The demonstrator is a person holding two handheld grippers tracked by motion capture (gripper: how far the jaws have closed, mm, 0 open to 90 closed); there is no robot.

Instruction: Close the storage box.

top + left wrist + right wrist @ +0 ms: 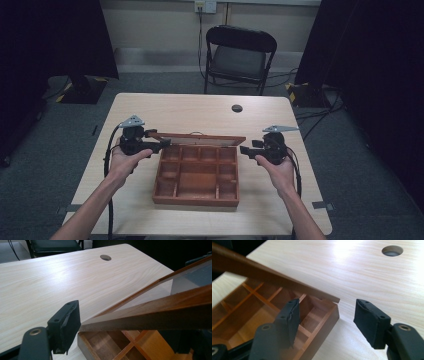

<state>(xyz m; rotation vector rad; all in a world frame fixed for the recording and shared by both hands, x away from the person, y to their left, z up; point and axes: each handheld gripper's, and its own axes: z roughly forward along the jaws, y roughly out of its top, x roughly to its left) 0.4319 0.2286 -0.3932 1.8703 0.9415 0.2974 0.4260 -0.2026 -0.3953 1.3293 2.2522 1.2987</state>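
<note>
A brown wooden box point(196, 182) with empty compartments sat mid-table, its glass-paned lid point(200, 138) raised at the far edge, tilted partly open.

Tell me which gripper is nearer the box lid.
Left. The left gripper is right at the lid, its fingers by the lid's left end. The right gripper sits just off the lid's right end, fingers open, not touching it.

A pale wooden table point(150, 107) with one round cable hole point(237, 108) carries an open compartmented wooden box point(196, 192).
</note>
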